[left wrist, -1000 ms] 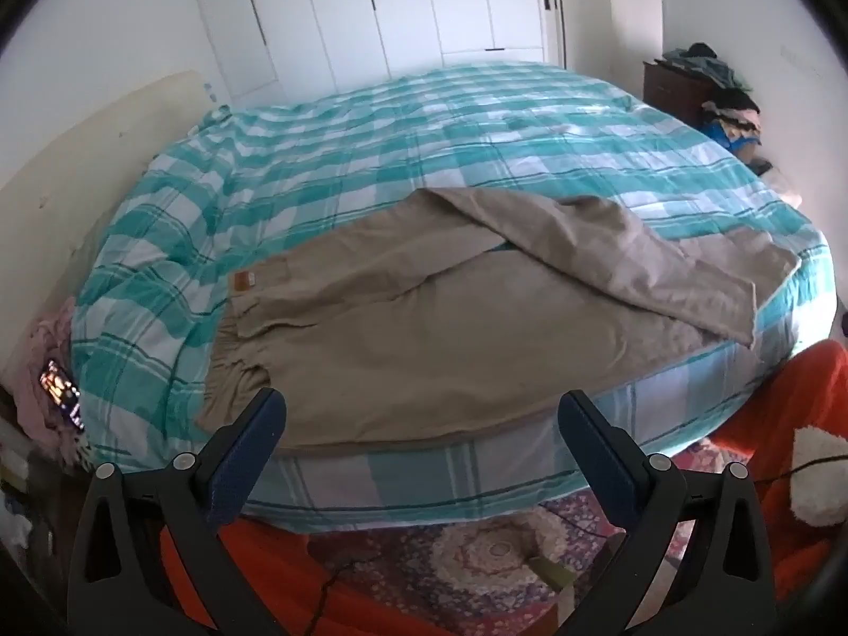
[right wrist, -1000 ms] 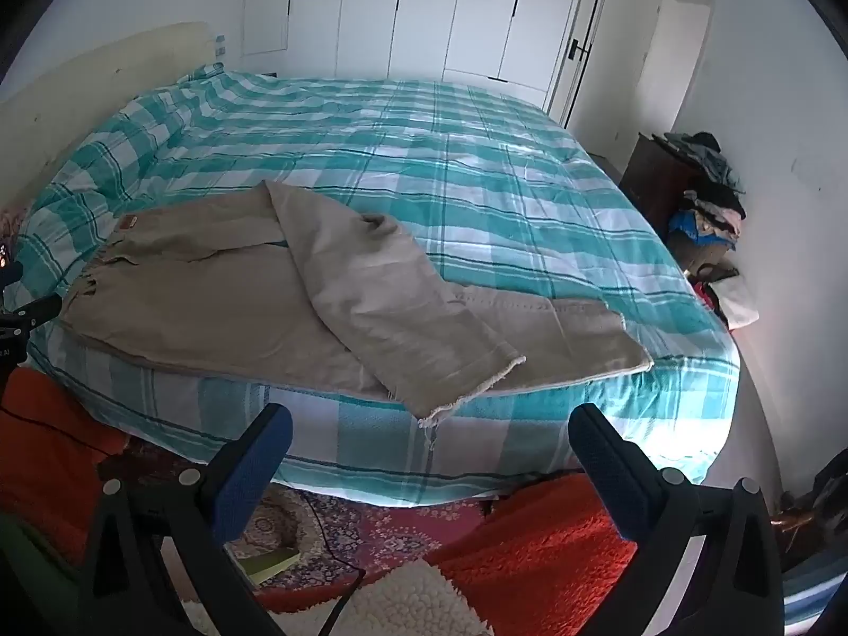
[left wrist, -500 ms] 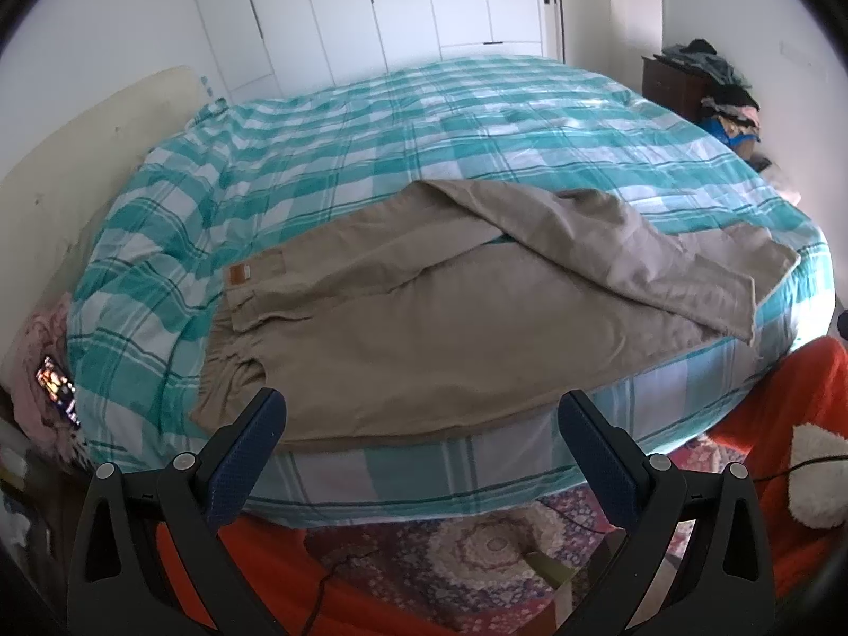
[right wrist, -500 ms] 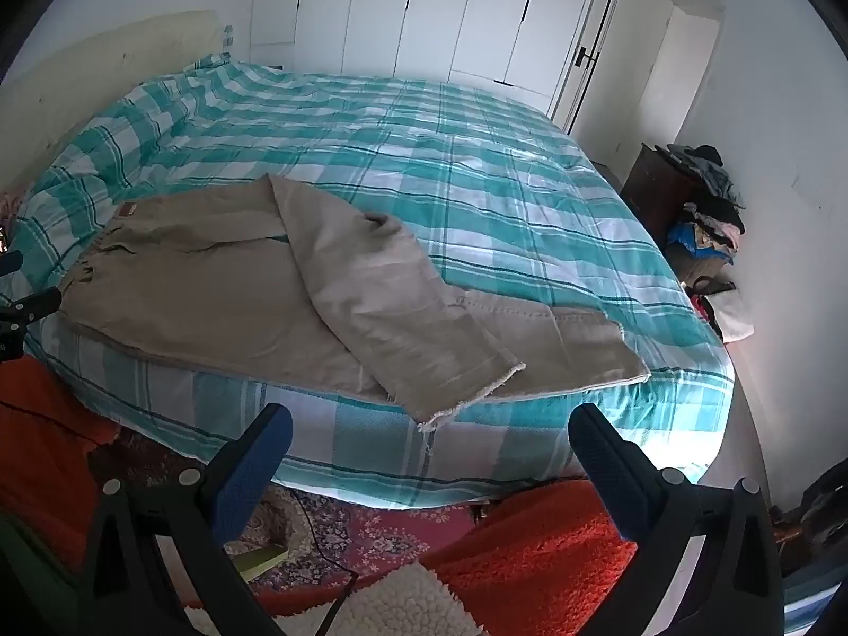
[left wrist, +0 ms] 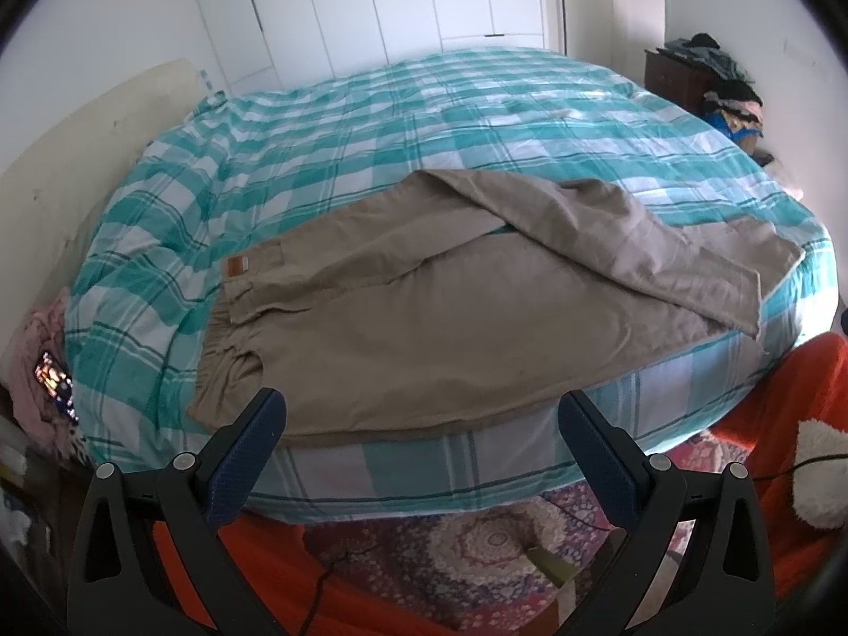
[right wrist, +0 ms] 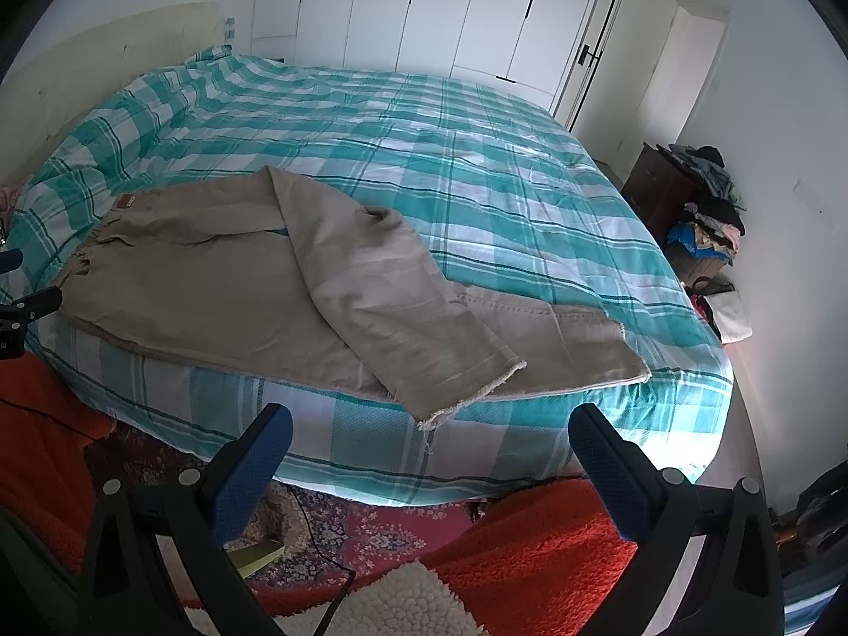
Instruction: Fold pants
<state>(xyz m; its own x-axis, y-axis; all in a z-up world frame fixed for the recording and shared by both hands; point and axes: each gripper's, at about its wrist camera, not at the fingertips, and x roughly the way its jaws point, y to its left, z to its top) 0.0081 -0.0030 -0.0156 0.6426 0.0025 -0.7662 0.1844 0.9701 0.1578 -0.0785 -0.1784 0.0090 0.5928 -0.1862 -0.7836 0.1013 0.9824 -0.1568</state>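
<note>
While both claws, left gripper (left wrist: pixel 418 418) and right gripper (right wrist: pixel 432 434), gape wide and empty, we should pinch the pants (right wrist: pixel 275 275) at the frayed hem (right wrist: pixel 471 389), aligning legs squarely.

Left gripper (left wrist: pixel 421 418): black plastic frame with triangular cut-outs and round silver screws, and two fingers (left wrist: pixel 244 456) faced with dimpled blue pads. Right gripper (right wrist: pixel 430 437) looks the same: black frame, silver screws, blue pads (right wrist: pixel 609 469).

Soft daylight, fisheye-bowed edges, dark vignetted corners.
</note>
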